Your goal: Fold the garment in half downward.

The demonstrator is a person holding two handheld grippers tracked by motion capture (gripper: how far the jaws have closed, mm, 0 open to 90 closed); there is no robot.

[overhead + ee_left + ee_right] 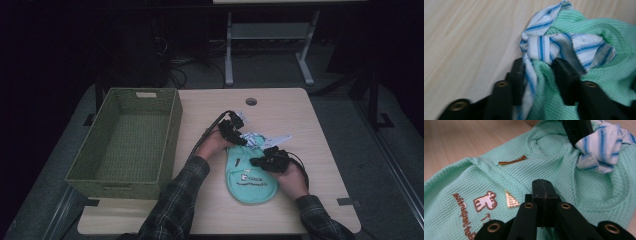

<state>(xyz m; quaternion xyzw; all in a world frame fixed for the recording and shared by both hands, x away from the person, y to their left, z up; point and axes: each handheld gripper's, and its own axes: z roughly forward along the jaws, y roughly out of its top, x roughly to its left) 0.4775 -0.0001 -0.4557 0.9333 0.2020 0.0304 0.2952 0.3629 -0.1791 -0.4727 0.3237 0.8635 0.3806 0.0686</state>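
1. Mint green garment lies flat on the table, right of centre, its blue-striped cloth bunched at the far end.
2. Your left gripper: fingers clamped on the garment's striped edge.
3. Your right gripper: fingers closed together, resting on the green fabric.
4. Green wicker basket sits at the table's left.

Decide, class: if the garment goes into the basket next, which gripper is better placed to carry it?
Probably left. The left gripper already clamps the mint garment with its striped cloth, and sits nearer the green basket. The right gripper is shut, resting on the fabric.
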